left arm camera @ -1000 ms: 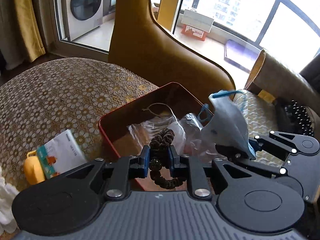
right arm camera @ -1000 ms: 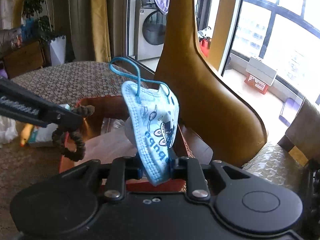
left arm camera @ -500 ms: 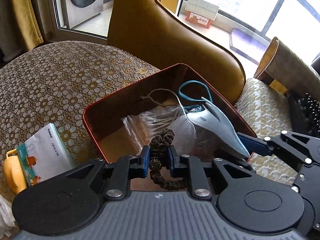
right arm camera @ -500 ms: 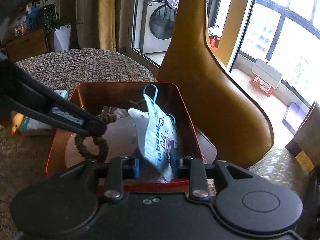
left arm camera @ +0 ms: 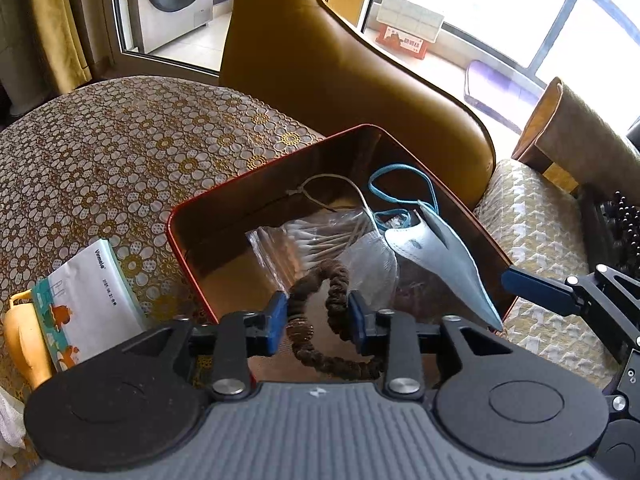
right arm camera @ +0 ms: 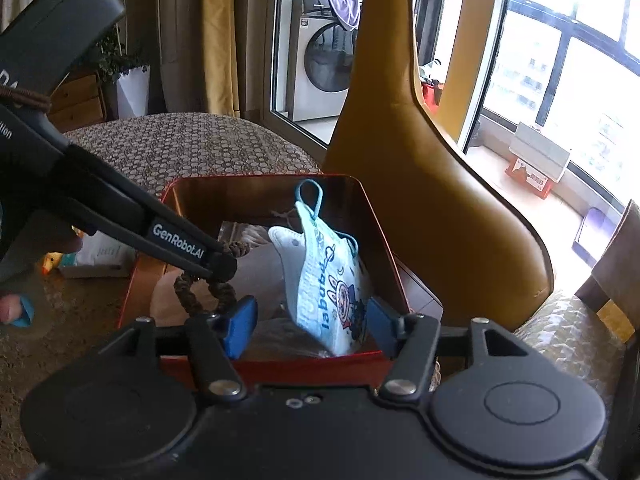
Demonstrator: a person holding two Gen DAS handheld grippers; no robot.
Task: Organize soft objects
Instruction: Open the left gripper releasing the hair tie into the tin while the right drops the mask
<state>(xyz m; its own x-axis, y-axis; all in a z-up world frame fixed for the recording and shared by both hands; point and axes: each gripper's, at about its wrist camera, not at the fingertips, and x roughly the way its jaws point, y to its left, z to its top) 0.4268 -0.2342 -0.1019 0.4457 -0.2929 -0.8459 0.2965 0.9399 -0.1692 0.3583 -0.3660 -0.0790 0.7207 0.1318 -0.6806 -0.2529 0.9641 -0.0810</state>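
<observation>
An open red tin point(left arm camera: 256, 184) stands on the patterned tablecloth point(left arm camera: 120, 152). My left gripper point(left arm camera: 317, 320) hangs over its near side, jaws opening. A brown hair tie point(left arm camera: 336, 276) spans the gap and still touches both blue pads. In the right wrist view the hair tie point(right arm camera: 188, 296) dangles under the left gripper point(right arm camera: 220, 266). My right gripper point(right arm camera: 310, 322) is at the near rim of the tin point(right arm camera: 264, 178), jaws opening. The light blue face mask point(right arm camera: 324, 292) stands on edge between its pads, clear of the left pad. The mask point(left arm camera: 448, 256) leans on the tin's right wall.
Inside the tin lies a clear bag of cotton swabs point(left arm camera: 304, 240). A tissue pack point(left arm camera: 88, 304) and a yellow toy point(left arm camera: 20, 344) sit left of the tin. A tan chair back point(left arm camera: 340, 92) rises behind it, with a cushioned seat point(left arm camera: 532, 232) to the right.
Both grippers sank toward the tin. The mask went down into it and the right jaws spread off it. The left jaws widened and the hair tie's loop spread out.
</observation>
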